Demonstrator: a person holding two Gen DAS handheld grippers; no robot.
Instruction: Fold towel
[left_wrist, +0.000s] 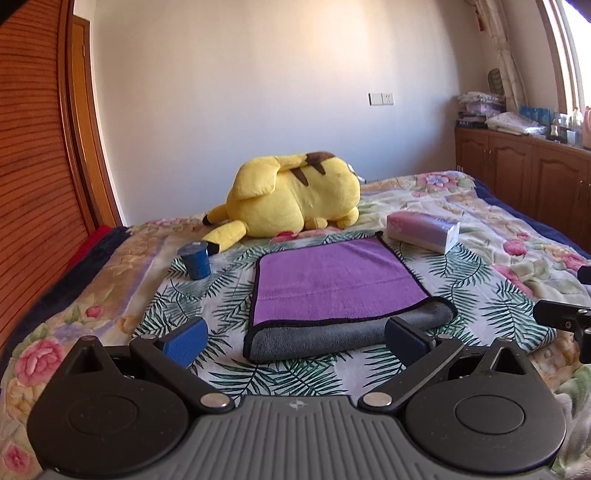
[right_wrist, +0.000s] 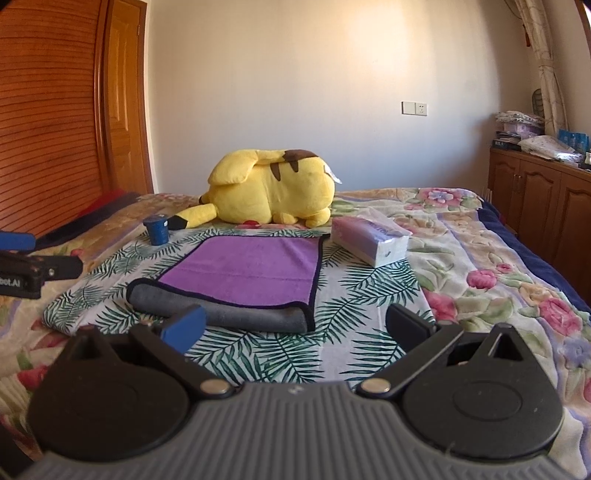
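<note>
While I hold both tools low over the bed (left_wrist: 480, 236), my left gripper (left_wrist: 293, 341) stands wide open with nothing between its fingers, and my right gripper (right_wrist: 295, 325) is spread just as wide and grips nothing either. Ahead of them the towel (left_wrist: 332, 284) lies flat on a palm-leaf cloth (left_wrist: 480, 295) spread over the flowered bedcover. It is folded once: the purple face with its dark edging lies on top, and the grey underside shows as a rounded fold along the near edge. From the left wrist camera that grey fold sits just beyond my fingertips, between them; from the right wrist camera it lies ahead and to the left, with my left finger (right_wrist: 184, 328) in front of it. A small blue cup (left_wrist: 194, 260) stands near the towel's far left corner, a tissue pack (left_wrist: 424, 230) lies near the far right corner, and a yellow plush toy (left_wrist: 291, 195) rests behind the towel.
</note>
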